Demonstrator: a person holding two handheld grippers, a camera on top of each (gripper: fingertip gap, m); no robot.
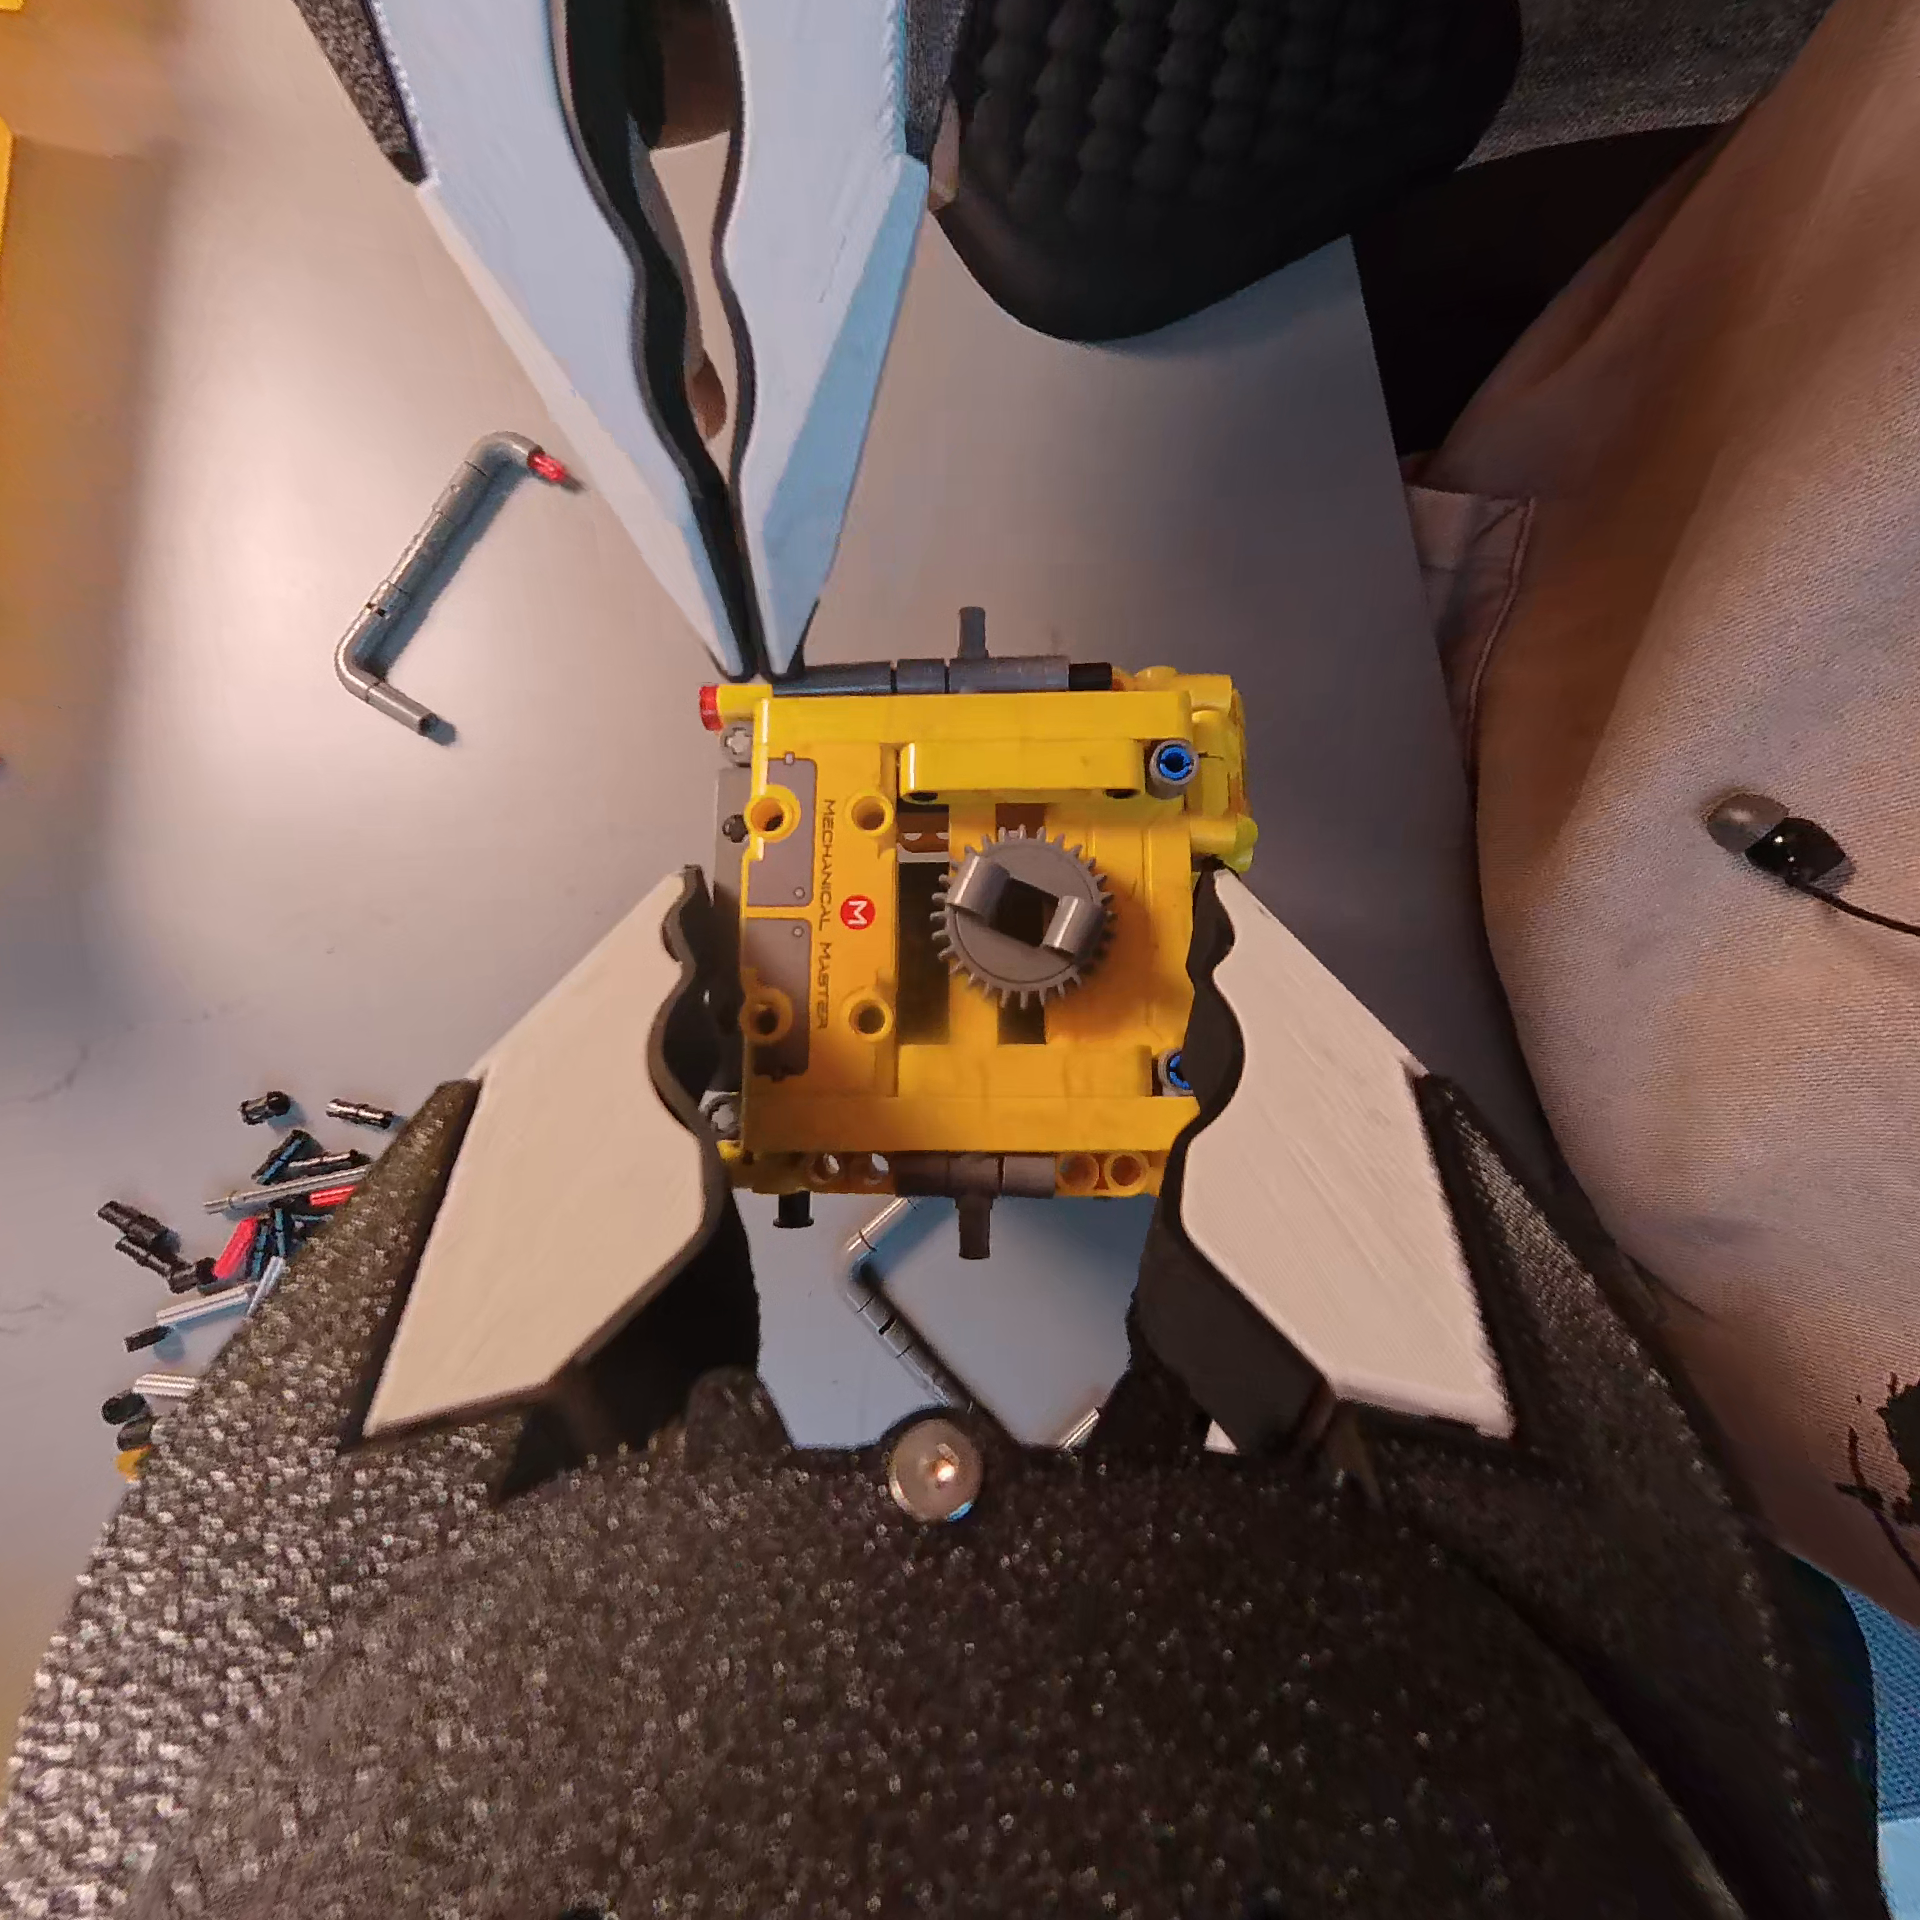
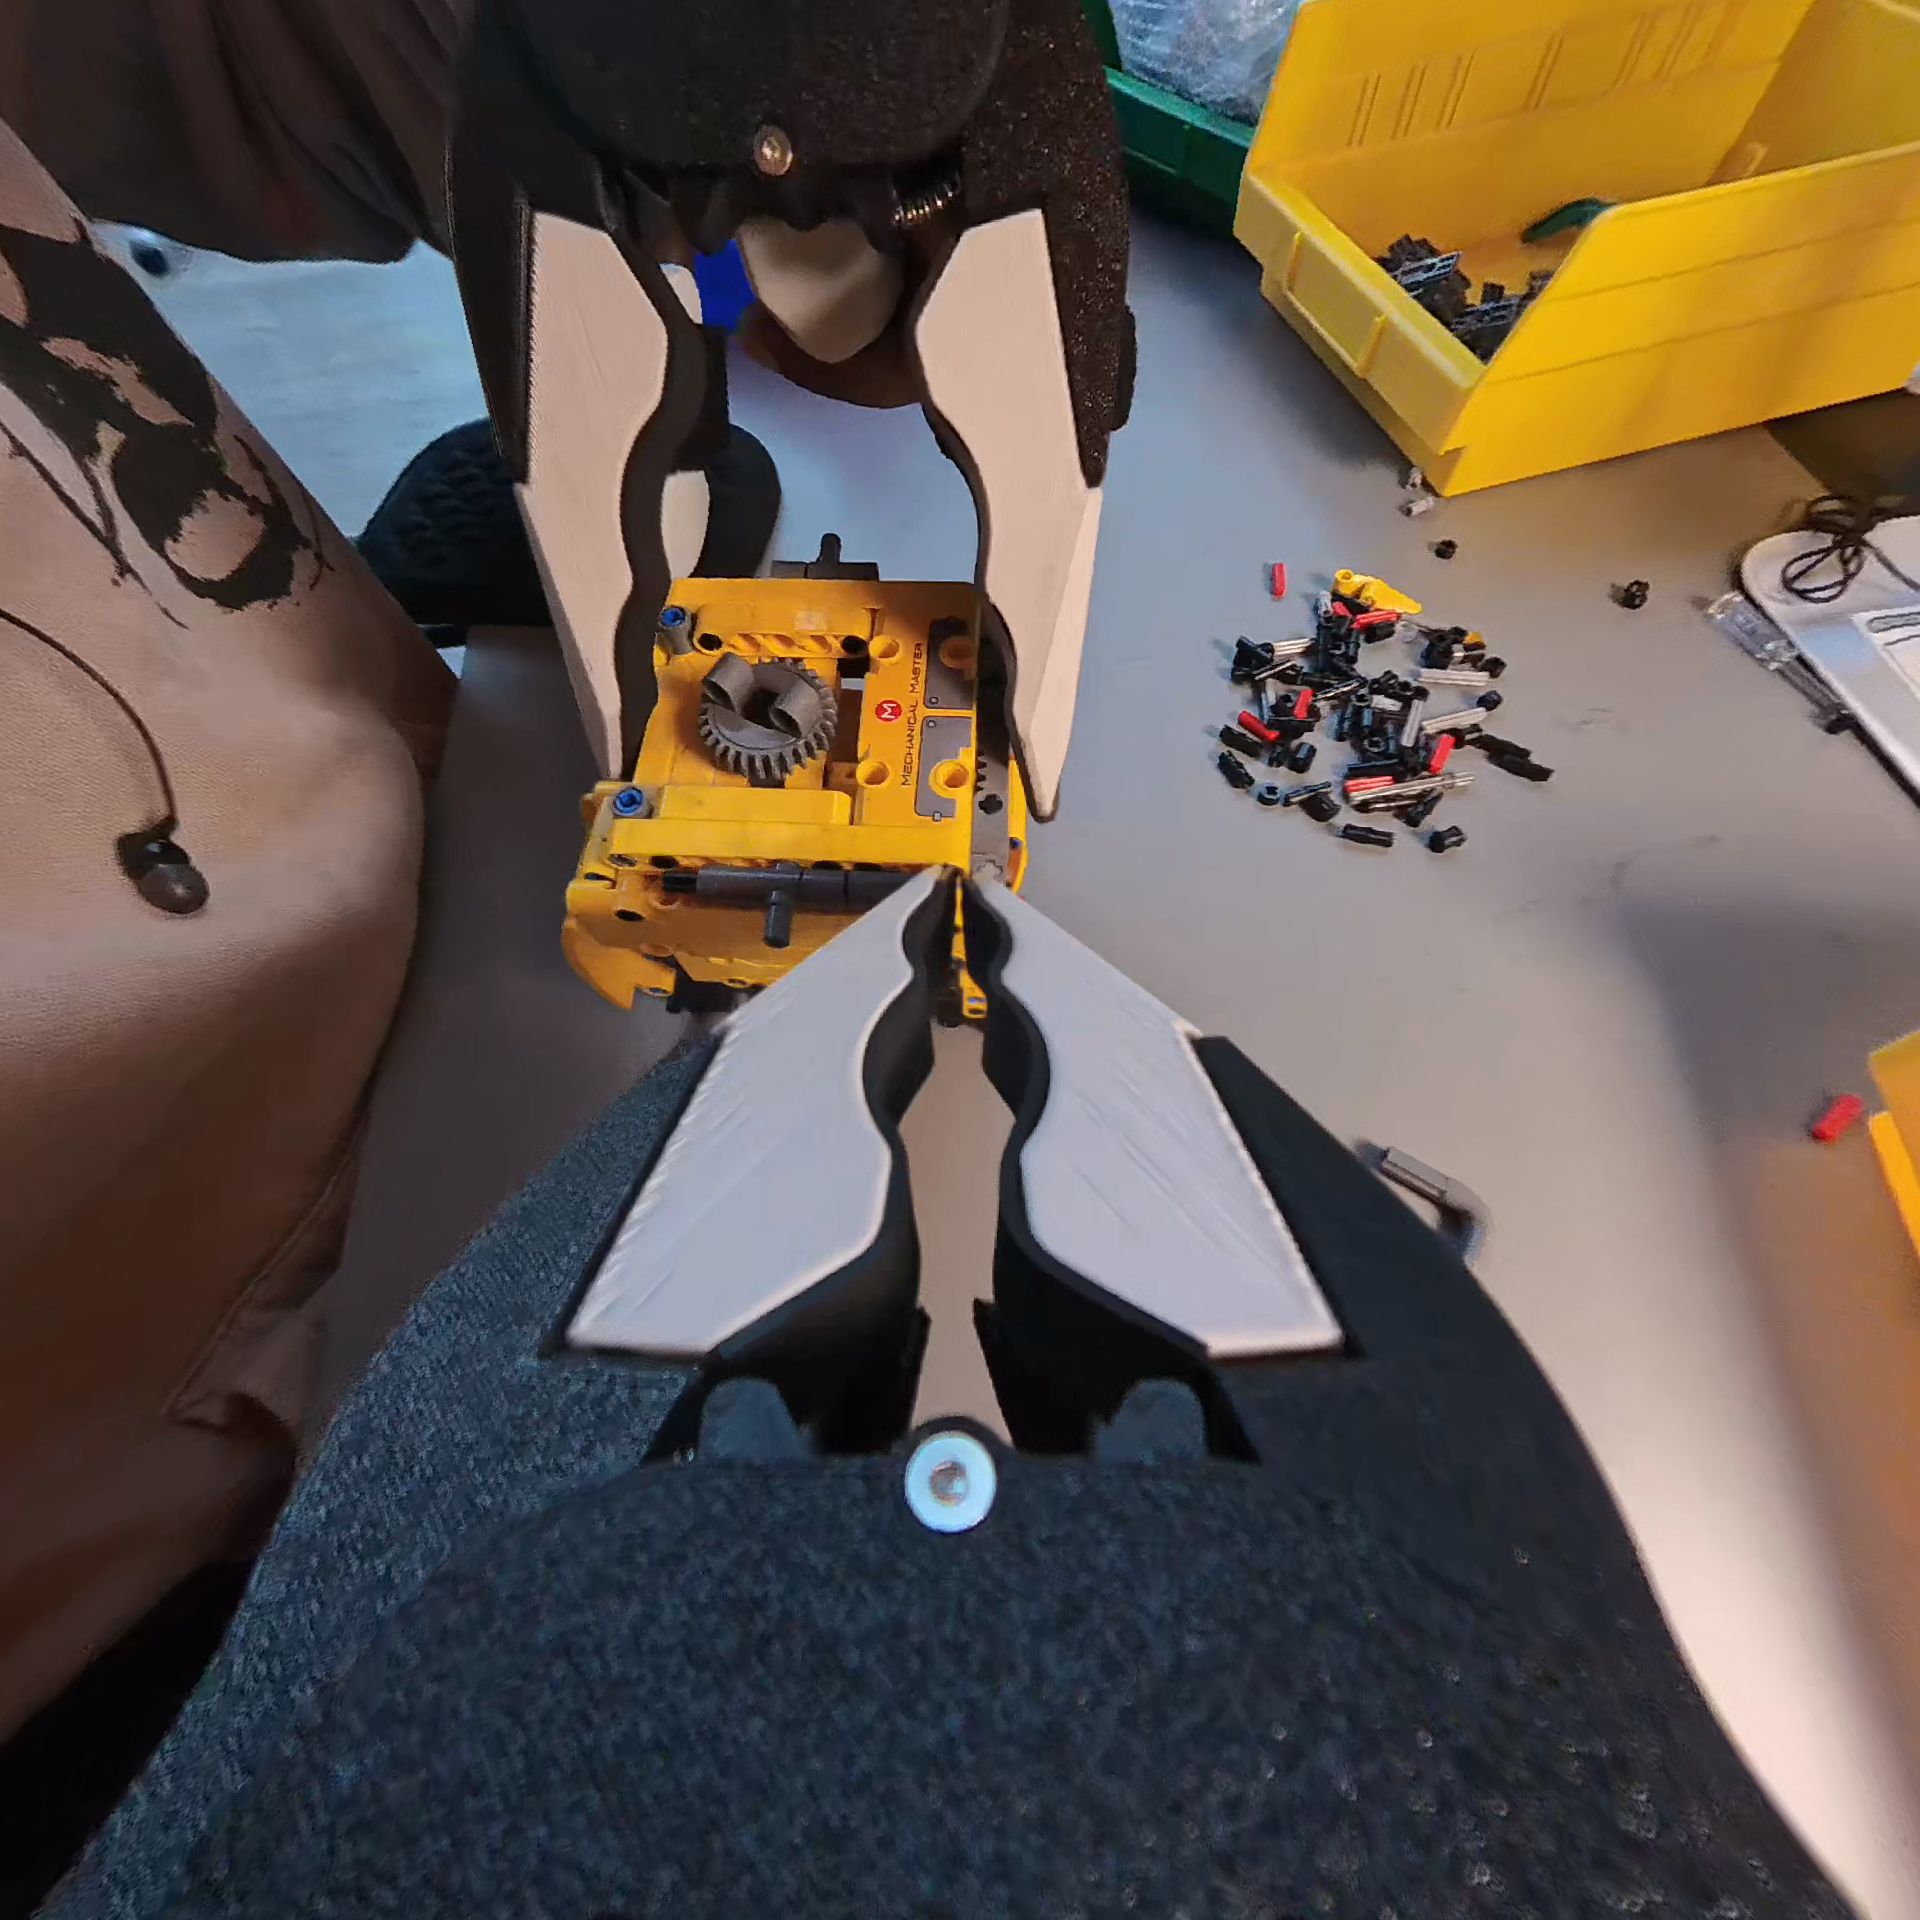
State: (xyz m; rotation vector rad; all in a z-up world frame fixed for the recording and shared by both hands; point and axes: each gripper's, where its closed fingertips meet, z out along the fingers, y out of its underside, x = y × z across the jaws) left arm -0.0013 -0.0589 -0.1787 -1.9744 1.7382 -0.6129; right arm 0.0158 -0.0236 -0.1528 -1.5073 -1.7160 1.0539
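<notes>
Nearest you in the left wrist view, your left gripper (image 1: pixel 961 1029) is clamped across the yellow brick-built gearbox block (image 1: pixel 966 935) at the centre of the frame, one finger pressed on each side wall, the block apparently held just above the grey table (image 1: pixel 260 831). It looks rigid and light, hard plastic with smooth faces, so it may slip if you squeeze only the flat panels; the studded beams and pin holes along its edges offer surer purchase. The grey gear (image 1: pixel 1029 925) on its top face sits exposed, and I judge it and the thin axle ends the easiest parts to knock loose, so keep the pads off them. At the block's far edge, the right gripper (image 1: pixel 764 665) comes down from the upper left with its tips pinched together on the dark grey axle assembly (image 1: pixel 977 675), close to a red pin end (image 1: pixel 710 707); in the right wrist view its jaws stand nearly shut at that same corner, though what exactly they pinch is hidden. Farther off, a grey bent axle piece (image 1: pixel 436 582) lies at the left, a heap of small black and red pins (image 2: pixel 1371 717) lies at the right of the right wrist view, and a yellow parts bin (image 2: pixel 1621 270) stands in the upper right.
</notes>
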